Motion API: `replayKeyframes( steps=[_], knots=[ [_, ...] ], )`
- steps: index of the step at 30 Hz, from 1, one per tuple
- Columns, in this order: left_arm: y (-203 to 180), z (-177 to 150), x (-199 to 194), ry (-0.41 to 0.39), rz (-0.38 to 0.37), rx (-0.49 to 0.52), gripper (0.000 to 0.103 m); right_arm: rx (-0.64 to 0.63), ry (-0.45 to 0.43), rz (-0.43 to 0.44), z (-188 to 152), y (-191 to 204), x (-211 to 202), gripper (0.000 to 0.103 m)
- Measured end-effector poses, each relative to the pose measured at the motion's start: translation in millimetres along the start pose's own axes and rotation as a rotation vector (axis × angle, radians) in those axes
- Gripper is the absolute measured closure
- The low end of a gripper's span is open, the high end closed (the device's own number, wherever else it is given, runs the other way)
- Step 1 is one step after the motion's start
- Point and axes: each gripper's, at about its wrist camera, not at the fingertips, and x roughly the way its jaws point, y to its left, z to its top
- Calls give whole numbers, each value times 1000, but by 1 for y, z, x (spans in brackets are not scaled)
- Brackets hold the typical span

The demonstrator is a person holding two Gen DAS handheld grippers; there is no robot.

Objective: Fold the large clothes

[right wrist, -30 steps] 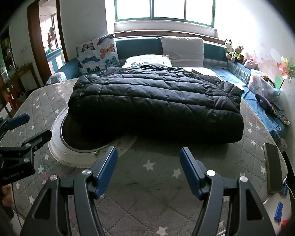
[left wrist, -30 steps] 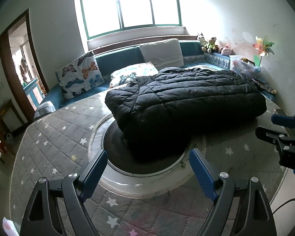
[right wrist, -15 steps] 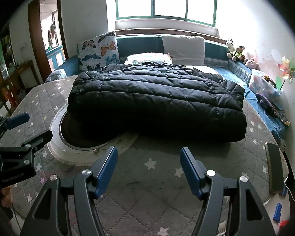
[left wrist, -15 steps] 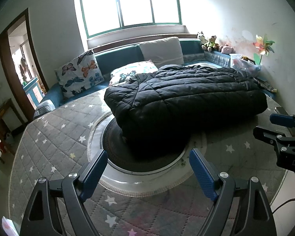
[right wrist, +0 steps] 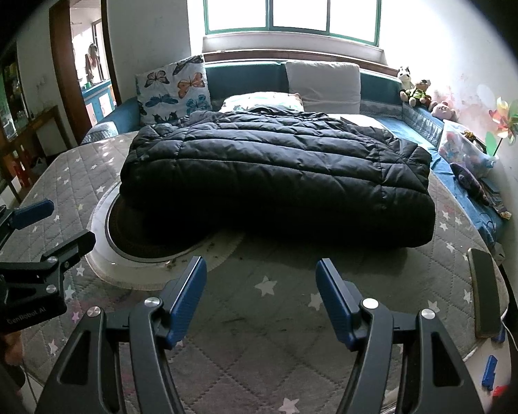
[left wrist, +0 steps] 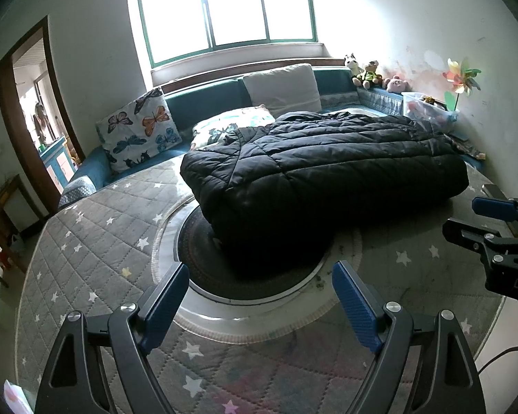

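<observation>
Both grippers, left and right, gaping, empty. Folded black puffer jacket at 12 o'clock; bare star-print quilted cover between its near edge and fingertips.

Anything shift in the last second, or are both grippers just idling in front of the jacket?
Nothing visibly changed. The left gripper and right gripper stay open and empty, short of the folded black jacket, which lies as before on the grey star quilt.

Left tool body, right wrist view: white print, seemingly "GenRobot AI". Right tool body: "DA", cut off.
</observation>
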Motion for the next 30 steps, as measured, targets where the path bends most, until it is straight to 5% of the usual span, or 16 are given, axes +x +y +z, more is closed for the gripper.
replayKeyframes(
  steps=[30],
  knots=[
    [-6, -4, -1, -2, -9, 14, 12, -4, 1, 4, -1, 6, -1, 31]
  ],
)
